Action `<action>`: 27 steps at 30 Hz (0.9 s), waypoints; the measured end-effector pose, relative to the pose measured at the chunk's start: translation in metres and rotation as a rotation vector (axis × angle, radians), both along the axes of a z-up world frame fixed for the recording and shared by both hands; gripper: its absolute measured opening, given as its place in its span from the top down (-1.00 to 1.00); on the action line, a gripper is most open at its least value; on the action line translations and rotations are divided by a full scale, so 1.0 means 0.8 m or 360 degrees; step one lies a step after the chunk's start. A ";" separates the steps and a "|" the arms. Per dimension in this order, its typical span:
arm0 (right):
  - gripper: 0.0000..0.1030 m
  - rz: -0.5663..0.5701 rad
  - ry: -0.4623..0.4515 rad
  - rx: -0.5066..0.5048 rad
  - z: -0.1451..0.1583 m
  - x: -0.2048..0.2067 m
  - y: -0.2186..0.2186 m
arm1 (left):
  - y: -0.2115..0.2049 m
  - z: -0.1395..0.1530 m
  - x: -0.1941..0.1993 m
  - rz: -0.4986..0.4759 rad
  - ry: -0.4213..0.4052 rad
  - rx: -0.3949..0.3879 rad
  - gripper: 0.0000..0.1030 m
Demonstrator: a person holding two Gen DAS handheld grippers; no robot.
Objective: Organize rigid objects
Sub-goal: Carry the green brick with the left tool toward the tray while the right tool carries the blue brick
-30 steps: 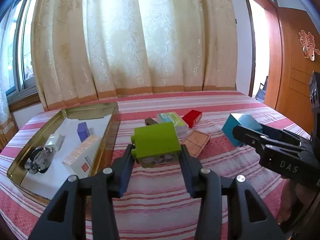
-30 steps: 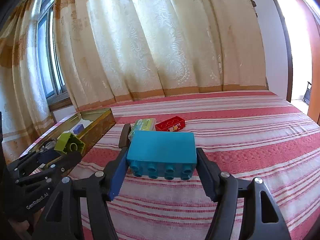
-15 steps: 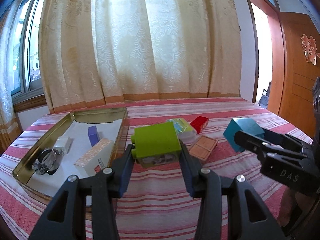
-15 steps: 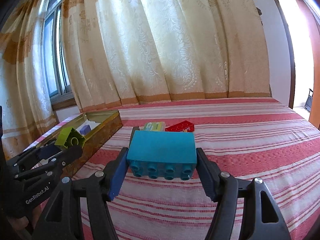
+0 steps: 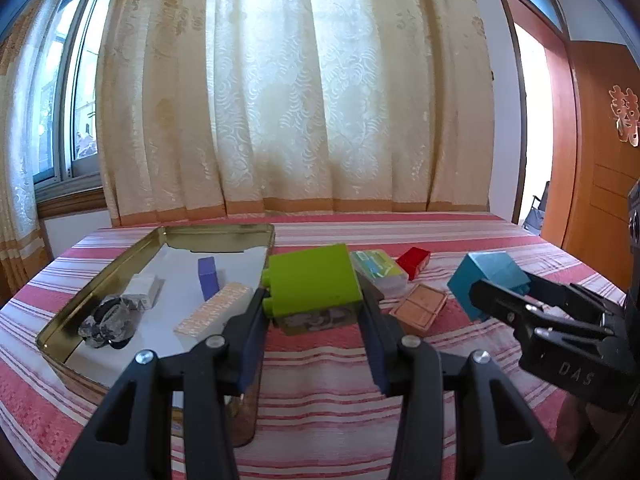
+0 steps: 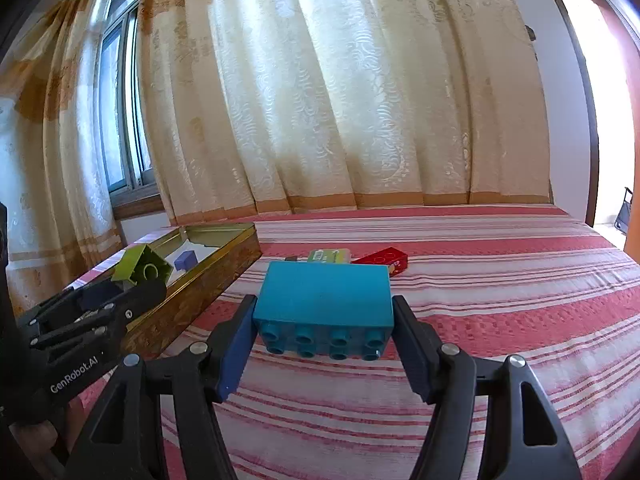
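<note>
While both grippers hold their loads clear of the striped cloth, the view has tipped up compared with a second ago: more curtain shows, and the metal tray [image 5: 100,280] sits lower and closer in the left camera. I read that as both blocks being lifted and carried toward the tray, with neither set down yet.

Nearest, the left gripper [image 5: 312,320] is clamped on the green block [image 5: 312,280], one finger on each side, with the block hanging just right of the tray's near right corner. The right gripper [image 6: 324,336] is closed on the blue block [image 6: 324,296], studs facing the camera, and floats over bare cloth, well right of the tray (its long side runs across the gap between the fingers).

Just beyond the green block lie a flat tan box [image 5: 420,308], a clear case with a green label [image 5: 378,268] and a red block [image 5: 414,262], still on the bed [image 6: 500,280] outside the tray.

Inside the tray, a long tan box [image 5: 212,312], a crumpled dark bundle [image 5: 106,322], a small white box [image 5: 142,290] and a purple block [image 5: 208,278] take up the near and middle floor. Open white floor remains at the far end and along the right wall. The tray's raised rim must be cleared on the way in, and the two grippers are close enough that one should probably go first.
</note>
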State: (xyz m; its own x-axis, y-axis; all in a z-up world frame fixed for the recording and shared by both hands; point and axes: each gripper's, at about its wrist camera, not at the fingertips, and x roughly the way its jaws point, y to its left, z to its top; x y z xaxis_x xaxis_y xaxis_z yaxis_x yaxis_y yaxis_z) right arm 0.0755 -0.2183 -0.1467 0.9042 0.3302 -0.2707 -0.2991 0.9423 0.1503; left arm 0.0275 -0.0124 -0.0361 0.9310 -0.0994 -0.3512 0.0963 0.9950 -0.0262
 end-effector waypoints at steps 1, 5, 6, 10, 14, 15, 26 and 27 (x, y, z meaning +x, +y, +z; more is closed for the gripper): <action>-0.30 0.0005 -0.0001 -0.0006 0.000 0.000 0.002 | 0.001 0.000 0.000 0.0005 -0.0002 -0.0001 0.15; -0.30 0.0024 -0.0004 -0.0020 0.001 -0.001 0.009 | 0.006 0.001 -0.002 0.0034 -0.0020 0.0003 0.15; -0.30 0.0029 -0.0006 -0.0025 0.001 -0.002 0.012 | 0.008 0.001 -0.003 0.0041 -0.0026 0.0003 0.15; -0.30 0.0046 -0.0020 -0.0057 0.001 -0.003 0.021 | 0.014 0.001 -0.004 0.0052 -0.0038 -0.0006 0.15; -0.30 0.0064 -0.0026 -0.0077 0.001 -0.004 0.031 | 0.020 0.001 -0.005 0.0062 -0.0046 -0.0021 0.15; -0.30 0.0069 -0.0027 -0.0081 0.001 -0.004 0.033 | 0.021 0.001 -0.006 0.0064 -0.0052 -0.0022 0.15; -0.30 0.0118 -0.0039 -0.0122 0.002 -0.006 0.056 | 0.037 0.003 -0.010 0.0113 -0.0092 -0.0022 0.15; -0.30 0.0122 -0.0042 -0.0126 0.002 -0.006 0.059 | 0.038 0.003 -0.010 0.0115 -0.0093 -0.0022 0.15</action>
